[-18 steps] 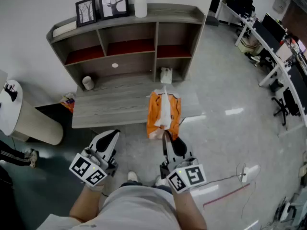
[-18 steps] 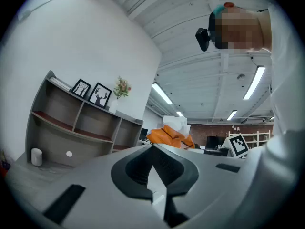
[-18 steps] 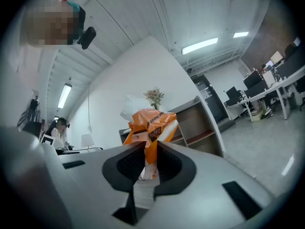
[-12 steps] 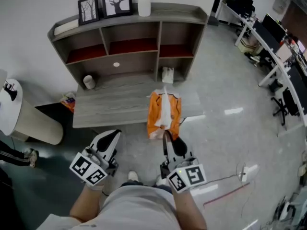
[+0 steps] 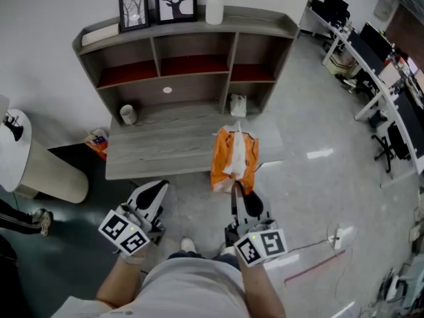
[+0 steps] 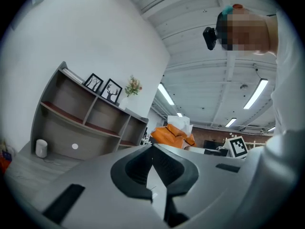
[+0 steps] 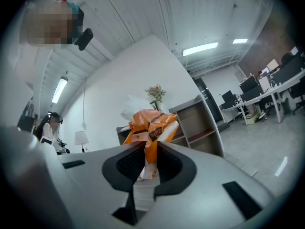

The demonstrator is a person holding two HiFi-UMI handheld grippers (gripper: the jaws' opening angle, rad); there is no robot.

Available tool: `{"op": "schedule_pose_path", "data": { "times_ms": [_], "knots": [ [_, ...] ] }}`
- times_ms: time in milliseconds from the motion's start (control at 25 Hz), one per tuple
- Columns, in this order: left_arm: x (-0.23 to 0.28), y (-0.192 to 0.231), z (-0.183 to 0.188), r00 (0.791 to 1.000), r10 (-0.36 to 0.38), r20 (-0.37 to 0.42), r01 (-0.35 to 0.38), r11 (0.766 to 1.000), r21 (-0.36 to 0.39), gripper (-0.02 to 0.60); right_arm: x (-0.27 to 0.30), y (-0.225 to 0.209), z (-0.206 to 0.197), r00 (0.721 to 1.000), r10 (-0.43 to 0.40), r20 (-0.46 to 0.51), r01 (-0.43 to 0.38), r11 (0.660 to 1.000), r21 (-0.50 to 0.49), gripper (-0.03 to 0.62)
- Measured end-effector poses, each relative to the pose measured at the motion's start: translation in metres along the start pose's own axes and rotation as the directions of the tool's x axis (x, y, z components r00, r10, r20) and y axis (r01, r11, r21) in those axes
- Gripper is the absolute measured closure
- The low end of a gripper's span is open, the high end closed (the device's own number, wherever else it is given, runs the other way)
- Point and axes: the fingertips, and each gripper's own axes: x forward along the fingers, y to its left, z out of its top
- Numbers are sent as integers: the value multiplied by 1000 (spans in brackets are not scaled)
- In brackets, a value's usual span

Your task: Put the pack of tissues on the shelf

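Right gripper [image 5: 235, 189]: jaws pinched tight on the lower end of the pack of tissues [image 5: 233, 158], orange wrapper squeezed between the pads.
Left gripper [image 5: 158, 187]: jaws drawn together, nothing between them, held low and well short of the shelf [image 5: 255, 17].
Pack of tissues: off the floor, standing up out of the right gripper's jaws, white tissue poking from the top; in the head view just over the front edge of the shelf's wide lower board [image 5: 165, 144], on its right half.
Shelf: straight ahead of both grippers; open compartments, red-lined in the upper row, appearing bare.
On top of the shelf: two framed pictures [image 5: 134, 10] and a white vase [image 5: 214, 8] with a sprig.
On the lower board: a small white cup [image 5: 127, 114] toward the left, a small pale object [image 5: 237, 105] near the right back corner, too small to identify.
Done so far: pack gripped and raised, brought close to the shelf.
Left to do, by judgement: carry forward to a free spot, set down, open the right jaws, draw back.
Progress: roughly midway; placing not yet begun.
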Motion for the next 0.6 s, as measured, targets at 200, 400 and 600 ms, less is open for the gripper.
{"op": "schedule_pose_path", "data": {
  "times_ms": [200, 400, 600],
  "knots": [
    [-17, 23, 6, 1000, -16, -2, 16, 1000, -8, 566, 10, 9, -11, 999, -41, 6, 41, 999, -4, 542],
    [-22, 39, 3, 1000, -8, -8, 8, 1000, -17, 566, 20, 10, -18, 999, -52, 0, 52, 999, -3, 542],
    [-6, 52, 0, 1000, -1, -13, 1, 1000, -23, 566, 42, -3, -21, 999, -37, 0, 37, 999, 11, 542]
  ]
}}
